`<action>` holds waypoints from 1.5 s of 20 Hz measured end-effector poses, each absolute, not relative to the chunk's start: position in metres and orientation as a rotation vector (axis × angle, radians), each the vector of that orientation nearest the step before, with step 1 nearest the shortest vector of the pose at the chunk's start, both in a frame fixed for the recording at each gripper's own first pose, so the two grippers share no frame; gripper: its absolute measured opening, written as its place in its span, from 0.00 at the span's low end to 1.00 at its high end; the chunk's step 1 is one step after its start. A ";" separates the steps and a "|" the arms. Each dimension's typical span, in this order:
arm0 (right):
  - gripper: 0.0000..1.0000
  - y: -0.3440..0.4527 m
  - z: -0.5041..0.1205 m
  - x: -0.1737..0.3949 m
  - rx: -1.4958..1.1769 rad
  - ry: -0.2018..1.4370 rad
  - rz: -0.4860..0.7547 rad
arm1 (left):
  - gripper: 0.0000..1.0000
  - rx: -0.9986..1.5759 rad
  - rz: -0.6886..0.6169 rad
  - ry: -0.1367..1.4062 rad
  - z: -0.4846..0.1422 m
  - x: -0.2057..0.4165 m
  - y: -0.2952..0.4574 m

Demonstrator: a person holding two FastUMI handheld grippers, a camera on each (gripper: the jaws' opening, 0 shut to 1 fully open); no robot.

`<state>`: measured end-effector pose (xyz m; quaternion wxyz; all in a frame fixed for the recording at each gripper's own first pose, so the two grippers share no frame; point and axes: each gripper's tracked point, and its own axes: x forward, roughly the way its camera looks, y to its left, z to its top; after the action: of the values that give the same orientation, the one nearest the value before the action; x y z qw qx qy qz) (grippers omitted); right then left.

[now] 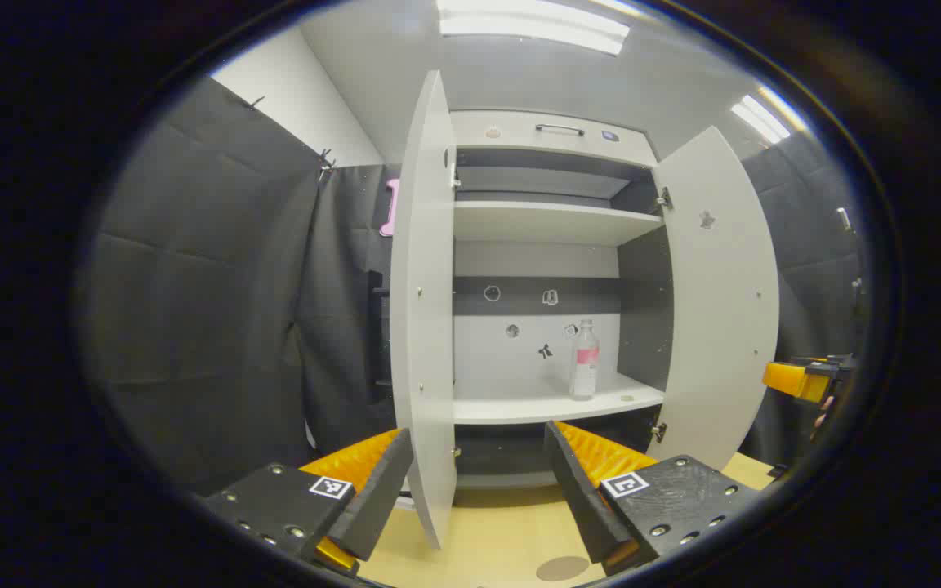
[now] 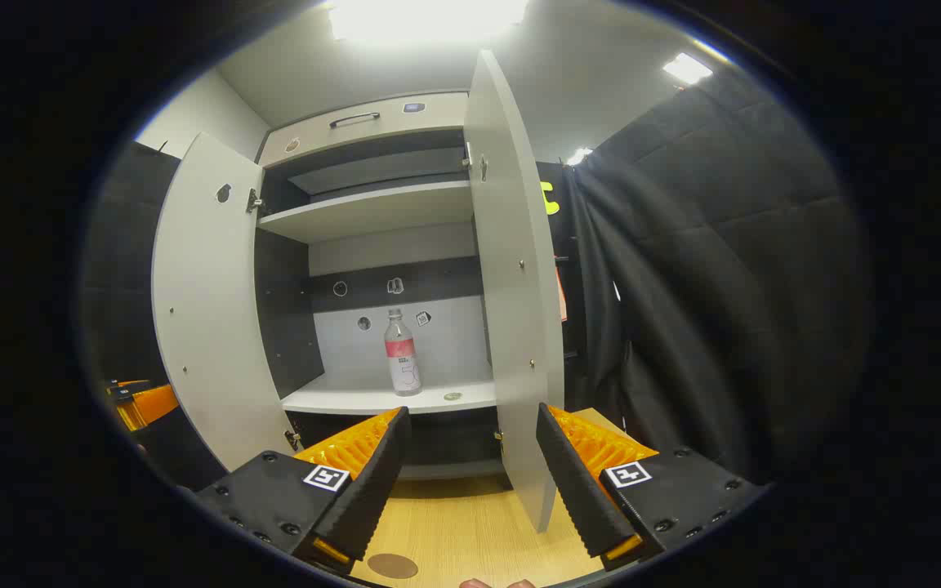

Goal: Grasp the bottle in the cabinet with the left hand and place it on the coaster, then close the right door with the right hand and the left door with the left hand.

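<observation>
Both doors wide open. Bottle (image 1: 584,360) stands upright on the lower shelf (image 1: 552,406), toward its right end in the left gripper view, just inside the right door (image 1: 715,302). A small round disc lies on the shelf right of the bottle, near but not touching. Upper shelf (image 1: 548,221) bare.

Left gripper (image 1: 477,490): jaws spread, nothing between them, hovering over the wood table (image 1: 487,539) in front of the cabinet. Left door (image 1: 425,310) edge sits between its fingers in that view, no contact visible. Coaster (image 1: 562,567), brown and round, lies flat on the table just by the right finger's tip.

Right gripper (image 2: 470,482): jaws spread too, holding nothing, low over the table. In the right gripper view the bottle (image 2: 402,353) stands mid-shelf and the right door (image 2: 515,286) edge hangs between the fingers, apart from both. Coaster (image 2: 392,565) sits beside the left finger's tip. Left door (image 2: 209,310) swung out at that view's left, with the other gripper's body below it.
</observation>
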<state>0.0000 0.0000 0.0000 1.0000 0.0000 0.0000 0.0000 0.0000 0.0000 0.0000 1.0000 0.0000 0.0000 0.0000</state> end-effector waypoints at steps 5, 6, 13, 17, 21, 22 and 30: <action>0.97 -0.006 -0.004 -0.002 0.026 0.010 -0.010 | 0.94 -0.033 -0.001 0.015 -0.006 0.003 -0.003; 0.97 -0.009 -0.006 -0.004 0.026 0.014 -0.015 | 0.94 -0.043 -0.003 0.018 -0.007 0.002 -0.003; 0.98 -0.016 -0.003 -0.014 0.019 0.015 -0.048 | 1.00 -0.051 -0.018 0.018 -0.010 0.008 -0.007; 0.98 -0.021 -0.003 -0.022 0.023 0.018 -0.074 | 1.00 -0.051 -0.056 0.029 -0.013 0.012 -0.018; 0.98 -0.032 -0.001 -0.031 0.019 0.028 -0.116 | 0.95 -0.059 -0.104 0.025 -0.014 0.022 -0.032; 0.98 -0.036 0.000 -0.033 0.018 0.030 -0.131 | 0.95 -0.057 -0.116 0.025 -0.014 0.025 -0.035; 0.98 -0.097 0.010 -0.053 0.005 0.027 -0.301 | 0.95 -0.067 -0.247 0.028 -0.015 0.061 -0.086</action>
<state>-0.0528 -0.0974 0.0096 0.9886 0.0025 0.0134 -0.1502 0.0613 -0.0859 -0.0147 0.9918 -0.0333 0.0138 -0.1230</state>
